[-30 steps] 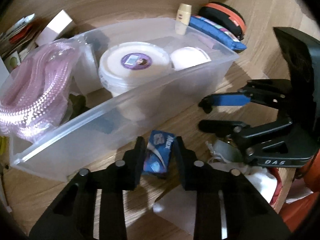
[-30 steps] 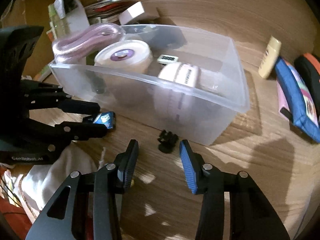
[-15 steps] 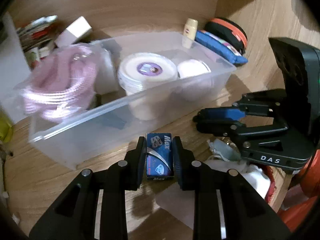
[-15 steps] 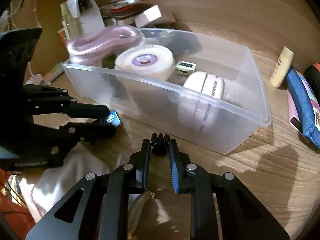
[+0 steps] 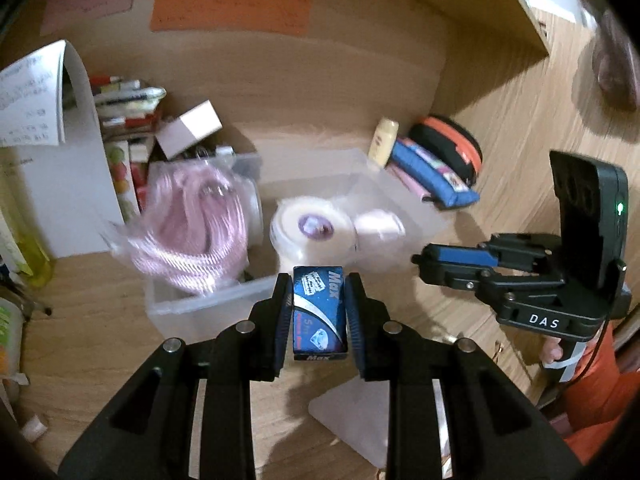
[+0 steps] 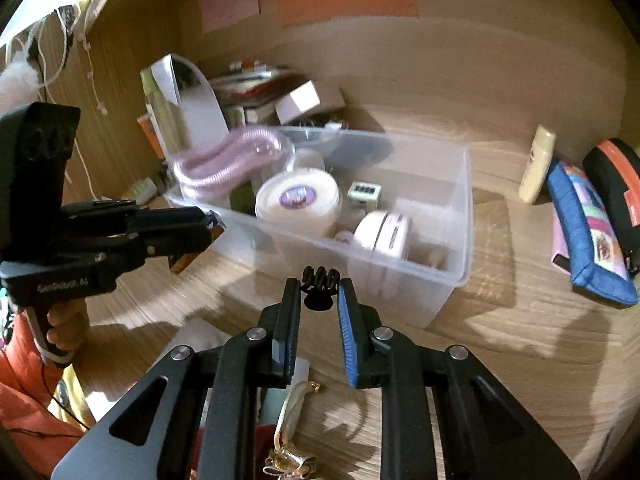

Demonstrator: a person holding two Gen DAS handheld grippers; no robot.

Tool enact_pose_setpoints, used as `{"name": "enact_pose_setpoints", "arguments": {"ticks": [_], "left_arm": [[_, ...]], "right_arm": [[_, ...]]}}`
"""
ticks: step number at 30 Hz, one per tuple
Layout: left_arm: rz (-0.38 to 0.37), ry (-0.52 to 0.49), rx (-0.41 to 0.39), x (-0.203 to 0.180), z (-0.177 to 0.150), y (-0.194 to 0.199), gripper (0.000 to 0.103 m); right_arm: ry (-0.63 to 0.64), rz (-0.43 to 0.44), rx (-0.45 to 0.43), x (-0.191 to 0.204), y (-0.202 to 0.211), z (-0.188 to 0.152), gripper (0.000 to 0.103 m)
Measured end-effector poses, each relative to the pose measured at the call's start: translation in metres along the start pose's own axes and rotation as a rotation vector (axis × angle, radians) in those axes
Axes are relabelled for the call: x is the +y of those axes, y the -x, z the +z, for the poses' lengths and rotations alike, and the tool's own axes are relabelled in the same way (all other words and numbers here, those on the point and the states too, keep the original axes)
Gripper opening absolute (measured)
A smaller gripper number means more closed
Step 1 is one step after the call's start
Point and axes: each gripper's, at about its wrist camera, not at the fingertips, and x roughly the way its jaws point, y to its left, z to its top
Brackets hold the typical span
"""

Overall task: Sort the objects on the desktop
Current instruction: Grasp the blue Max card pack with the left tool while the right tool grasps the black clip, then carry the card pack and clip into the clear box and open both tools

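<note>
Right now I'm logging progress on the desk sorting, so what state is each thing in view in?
left gripper: jaws shut on the blue box, lifted off the desk.
blue box: held, not yet in the bin.
right gripper: jaws shut on the small black clip.
small black clip: held at the fingertips.
clear plastic bin: open-topped, partly filled.
white round tub: lid on, inside the bin.
pink cord bag: bulging over the bin's end.

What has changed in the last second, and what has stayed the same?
The right gripper closed on the small black clip and lifted it. The left gripper raised its blue box off the desk. The clear bin and its contents stayed put.
</note>
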Motion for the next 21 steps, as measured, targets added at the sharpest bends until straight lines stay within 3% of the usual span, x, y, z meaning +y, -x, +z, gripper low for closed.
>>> {"name": "enact_pose_setpoints", "arguments": {"ticks": [7,21], "left_arm": [[0.056,0.009,-0.050,0.015,0.020,0.002,0.026],[0.101,0.009,-0.011,0.025,0.024,-0.033,0.026]], "right_arm": [[-0.027,-0.069,-0.024,-0.022,0.010,0.004,0.017],[-0.027,-0.125,-0.035,-0.040,0.005,0.010,0.017]]}}
